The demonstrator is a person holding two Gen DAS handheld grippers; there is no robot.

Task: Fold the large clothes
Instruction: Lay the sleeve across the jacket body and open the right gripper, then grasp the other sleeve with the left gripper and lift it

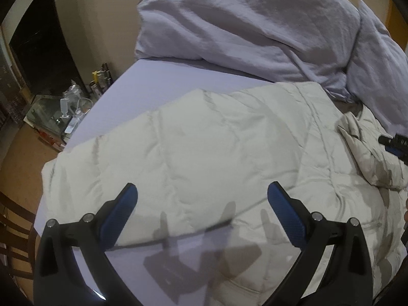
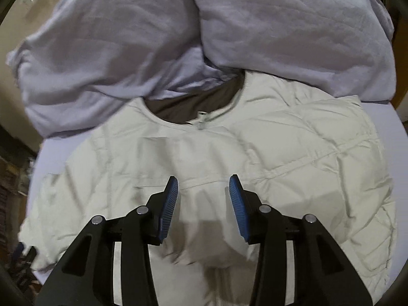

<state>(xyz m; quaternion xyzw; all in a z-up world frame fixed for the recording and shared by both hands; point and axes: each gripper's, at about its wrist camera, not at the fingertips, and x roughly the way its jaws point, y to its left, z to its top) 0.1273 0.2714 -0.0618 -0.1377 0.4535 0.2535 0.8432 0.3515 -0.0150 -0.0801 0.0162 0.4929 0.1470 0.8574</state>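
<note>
Quilted jacket spread on the bed, both tongs apart above it.

Left wrist view: the left gripper (image 1: 202, 187) stands wide apart, empty, over the pale jacket (image 1: 204, 140) lying on the lavender sheet (image 1: 153, 76).
Right wrist view: the right gripper (image 2: 203, 181) is parted, pads clear of the jacket (image 2: 293, 153) just beneath; its neckline points toward the rumpled duvet (image 2: 127, 38).

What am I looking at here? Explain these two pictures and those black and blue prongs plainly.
A person holds a two-fingered gripper in each hand, and each carries a wide-angle camera looking along its fingers. One picture is from the left gripper, the other from the right gripper. Both stand open and hold nothing. Below them a pale quilted jacket lies spread on a lavender bed sheet, its neckline toward a bunched lavender duvet. The folding has hardly shown yet.
</note>
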